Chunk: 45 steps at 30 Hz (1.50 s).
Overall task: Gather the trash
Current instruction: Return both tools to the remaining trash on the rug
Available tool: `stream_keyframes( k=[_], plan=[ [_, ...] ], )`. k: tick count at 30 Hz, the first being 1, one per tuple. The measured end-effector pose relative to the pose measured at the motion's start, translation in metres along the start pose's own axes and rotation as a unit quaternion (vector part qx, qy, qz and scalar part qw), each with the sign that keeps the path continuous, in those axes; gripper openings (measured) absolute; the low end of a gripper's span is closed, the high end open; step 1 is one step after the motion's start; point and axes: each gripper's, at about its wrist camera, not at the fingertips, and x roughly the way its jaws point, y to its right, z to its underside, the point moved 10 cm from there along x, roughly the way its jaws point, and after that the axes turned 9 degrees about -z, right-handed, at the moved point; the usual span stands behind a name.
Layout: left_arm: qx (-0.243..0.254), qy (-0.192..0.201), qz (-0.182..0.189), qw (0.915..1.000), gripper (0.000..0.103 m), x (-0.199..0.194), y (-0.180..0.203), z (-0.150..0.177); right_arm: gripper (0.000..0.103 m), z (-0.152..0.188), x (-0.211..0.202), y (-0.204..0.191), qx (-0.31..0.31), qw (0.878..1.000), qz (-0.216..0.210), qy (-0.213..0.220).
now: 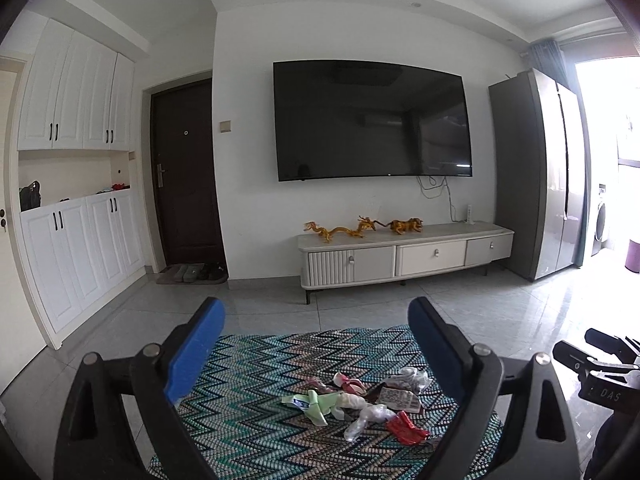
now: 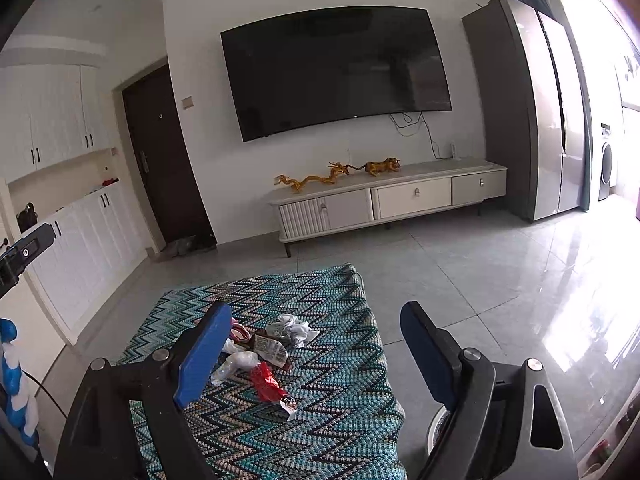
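Note:
A pile of trash lies on a zigzag-patterned cloth: a green wrapper, a red wrapper, a clear plastic piece, a brown printed packet and crumpled white plastic. My left gripper is open and empty, held above the pile. My right gripper is open and empty, above and right of the pile; the red wrapper, the packet and the white plastic show between its fingers.
The cloth covers a low surface on a tiled floor. A TV cabinet with golden dragon figures stands under a wall TV. A fridge stands right, white cupboards left. A round container rim shows under my right finger.

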Motion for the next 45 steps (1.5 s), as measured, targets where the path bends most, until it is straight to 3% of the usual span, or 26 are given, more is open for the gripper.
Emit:
stream_keyframes(
  k=[14, 26, 34, 45],
  plan=[
    [-0.016, -0.010, -0.029, 0.9994, 0.094, 0.018, -0.031, 0.006, 0.086, -0.006, 0.007, -0.005, -0.011, 1.000, 0.000, 0.004],
    [-0.023, -0.061, -0.035, 0.9973, 0.094, 0.065, -0.054, 0.041, 0.086, -0.001, 0.028, -0.003, -0.017, 1.000, -0.005, -0.012],
    [-0.028, -0.120, -0.017, 0.9923, 0.093, 0.110, -0.047, 0.083, 0.086, 0.013, 0.060, 0.003, -0.013, 0.999, -0.009, -0.041],
    [-0.044, -0.208, -0.009, 0.9772, 0.093, 0.175, -0.038, 0.151, 0.086, 0.030, 0.105, 0.025, -0.003, 0.997, 0.000, -0.077]
  ],
)
